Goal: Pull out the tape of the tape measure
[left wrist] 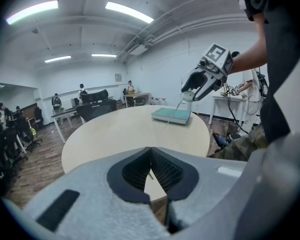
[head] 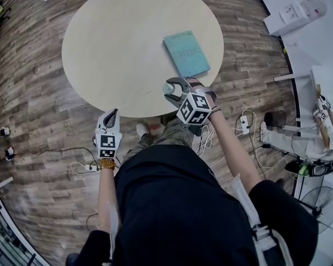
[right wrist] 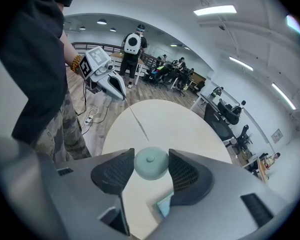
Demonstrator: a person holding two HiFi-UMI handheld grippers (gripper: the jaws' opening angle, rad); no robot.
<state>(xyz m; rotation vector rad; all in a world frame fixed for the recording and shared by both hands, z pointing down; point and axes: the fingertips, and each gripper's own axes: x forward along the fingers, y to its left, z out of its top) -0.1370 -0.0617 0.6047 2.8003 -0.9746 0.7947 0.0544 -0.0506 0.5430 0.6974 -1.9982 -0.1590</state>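
A person at the near edge of a round pale wooden desk [head: 116, 37] stretches a measuring tape between two hand-held tools. The right gripper [head: 170, 92] is clamped on a small round pale-green tape measure [head: 167, 86], held in the air just over the desk's near edge and just on the near side of a teal book [head: 186, 53] that lies flat by the right edge. The left gripper [head: 114, 113], its jaws pressed together, pinches the end of the thin tape [right wrist: 136, 119] off the desk, above the wood-plank floor [head: 39, 110]. The right gripper view shows the round case seated squarely between the two ribbed pads, with the tape running as a fine, taut line from it across to the left gripper's tip. The left gripper view shows a sliver of the strip caught where the pads meet. The tape looks partly drawn, with the two grippers well apart. To draw out more, the pull would best run straight along the line of the tape, away from the case, with the right gripper holding firm so the smooth round case does not twist or pop from the pads. The hold on so narrow a strip appears slight. A slow, even draw, without tilting the left gripper sideways, should guard against the strip slipping free and snapping back into the case.
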